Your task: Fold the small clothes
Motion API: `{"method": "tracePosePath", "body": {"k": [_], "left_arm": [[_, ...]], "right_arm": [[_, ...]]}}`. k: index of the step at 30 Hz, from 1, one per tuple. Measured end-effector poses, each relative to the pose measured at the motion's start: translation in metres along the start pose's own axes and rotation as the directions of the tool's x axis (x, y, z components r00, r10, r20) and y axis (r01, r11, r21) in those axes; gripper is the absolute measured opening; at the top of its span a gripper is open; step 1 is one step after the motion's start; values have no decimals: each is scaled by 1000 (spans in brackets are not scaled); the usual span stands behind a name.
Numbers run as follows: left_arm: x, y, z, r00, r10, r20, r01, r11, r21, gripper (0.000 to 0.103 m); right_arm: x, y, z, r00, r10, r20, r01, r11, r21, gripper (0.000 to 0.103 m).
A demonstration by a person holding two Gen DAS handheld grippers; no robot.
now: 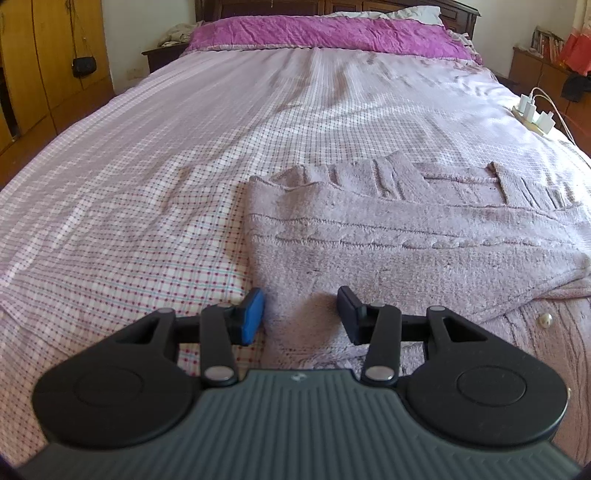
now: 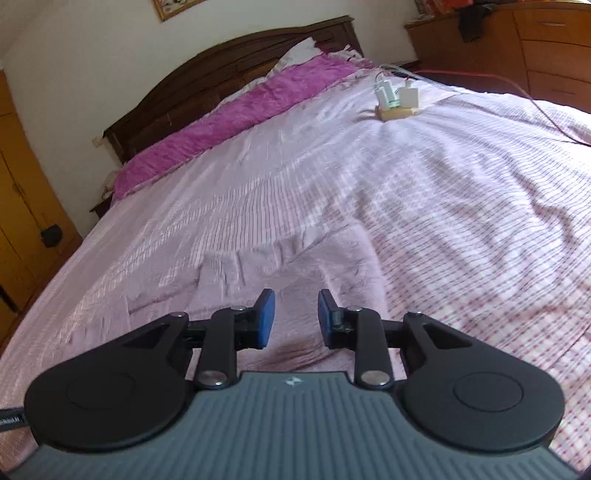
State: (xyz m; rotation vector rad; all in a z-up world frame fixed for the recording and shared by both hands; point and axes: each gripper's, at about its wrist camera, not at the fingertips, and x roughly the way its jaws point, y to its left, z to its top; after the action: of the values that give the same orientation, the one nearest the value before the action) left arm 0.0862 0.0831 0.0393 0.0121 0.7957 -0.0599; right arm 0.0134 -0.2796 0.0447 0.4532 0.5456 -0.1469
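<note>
The left claw [image 1: 301, 315] hovers with its fingers apart and nothing pinched between them, low over the near left corner of a pale mauve knitted sweater [image 1: 406, 236]. The garment lies on the checked bed sheet [image 1: 129, 184], partly folded, its long axis running from about 9 o'clock to 3 o'clock across the left wrist view, with a ribbed sleeve [image 1: 532, 188] lying toward 1 o'clock. A pearl-like button [image 1: 546, 319] shows on the layer below, at about 3 o'clock from that claw.

The right claw [image 2: 296, 317] also stands apart, empty, over the same knit, which spreads from beneath it toward 12 o'clock. That view is blurred, so the cloth's edges there are hard to trace.

By this reading, each claw sits at one end of the near edge, so the next fold would likely carry that edge away toward 12 o'clock, the left claw being the better placed on a clear corner.

A power strip with chargers [image 2: 397, 101] rests well apart at 1 o'clock, and a purple blanket [image 1: 325, 35] lies far off at the headboard; neither blocks the path.
</note>
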Motion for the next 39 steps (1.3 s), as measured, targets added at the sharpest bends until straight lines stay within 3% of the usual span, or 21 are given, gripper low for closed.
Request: {"method": "tracePosePath", "body": {"k": [3, 10, 14, 22, 26, 35, 39], "left_arm": [[4, 1, 0, 1000, -1, -12, 1, 1000, -2, 48], [-8, 2, 0, 1000, 4, -1, -4, 1000, -1, 46], [-24, 1, -1, 1000, 5, 19, -5, 1000, 20, 46], [-59, -3, -5, 999, 7, 37, -10, 997, 75, 46], [-74, -1, -15, 1000, -10, 30, 7, 996, 84, 46], [-96, 10, -41, 999, 33, -5, -32, 996, 84, 46], [-106, 19, -54, 1000, 20, -22, -19, 998, 63, 46]], "right_arm": [[19, -2, -10, 998, -21, -57, 20, 1000, -21, 32], [16, -3, -7, 999, 8, -51, -10, 999, -35, 37], [-5, -3, -4, 998, 49, -41, -50, 998, -39, 51], [-52, -5, -12, 990, 121, -74, -127, 989, -78, 53], [-76, -13, -23, 988, 133, -83, -140, 987, -84, 64], [-113, -45, -44, 984, 114, -135, -126, 989, -80, 67], [-124, -59, -50, 982, 112, -154, -124, 990, -72, 68]]}}
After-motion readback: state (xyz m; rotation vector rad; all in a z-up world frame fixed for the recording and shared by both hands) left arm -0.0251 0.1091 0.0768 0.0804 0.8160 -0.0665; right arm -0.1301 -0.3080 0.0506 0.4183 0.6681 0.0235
